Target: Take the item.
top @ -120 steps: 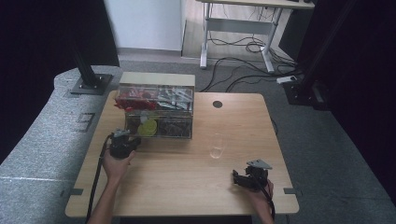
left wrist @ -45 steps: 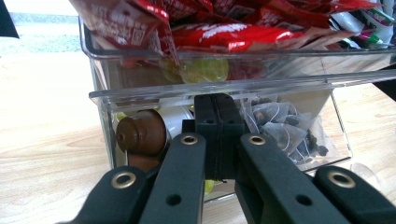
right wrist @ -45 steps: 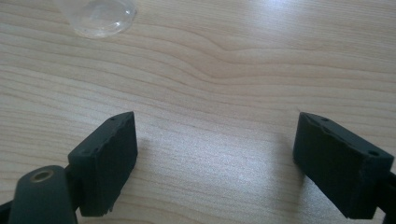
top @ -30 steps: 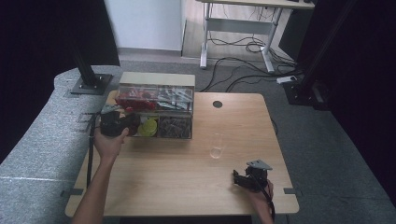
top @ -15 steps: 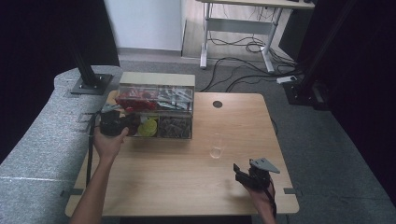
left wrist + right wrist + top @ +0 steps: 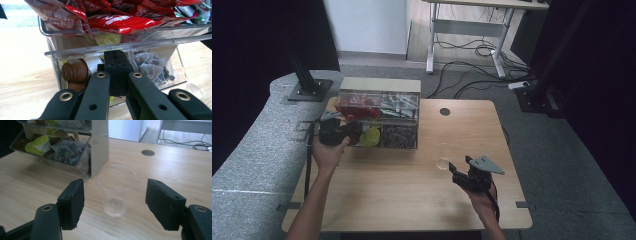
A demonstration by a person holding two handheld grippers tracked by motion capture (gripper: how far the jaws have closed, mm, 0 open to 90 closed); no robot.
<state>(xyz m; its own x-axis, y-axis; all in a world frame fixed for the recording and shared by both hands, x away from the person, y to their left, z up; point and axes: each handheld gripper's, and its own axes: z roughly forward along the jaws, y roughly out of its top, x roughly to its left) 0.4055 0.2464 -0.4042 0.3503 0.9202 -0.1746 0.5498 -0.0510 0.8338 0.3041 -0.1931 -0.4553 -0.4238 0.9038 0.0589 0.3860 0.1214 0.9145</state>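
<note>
Writing: the red foil snack packets (image 6: 120,21) in the top tier of the clear acrylic two-tier organiser box (image 6: 379,120) carry white print, but I can read none of it; I see no brand anywhere else.
My left gripper (image 6: 117,75): my pads are pressed flat together with nothing between them, right at the open front of the lower tier.
Brown coffee capsule (image 6: 75,73): it sits in the lower tier at about ten o'clock from my closed left tips, just beside them, not gripped.
Mesh tea bags with dark contents (image 6: 150,68): they lie in the neighbouring compartment, at about two o'clock from those tips.
Yellow-lidded pods (image 6: 371,135): they lie in the lower tier between the capsules and the tea bags, seen from above.
My right gripper (image 6: 115,202): my jaws are spread wide and hold nothing.
Clear plastic cup (image 6: 116,190): it stands upright on the light wooden table (image 6: 412,200), straight ahead at twelve o'clock between my two right pads (image 6: 72,203), apart from both.
Organiser from the right gripper view: it is at eleven o'clock, behind the cup.
</note>
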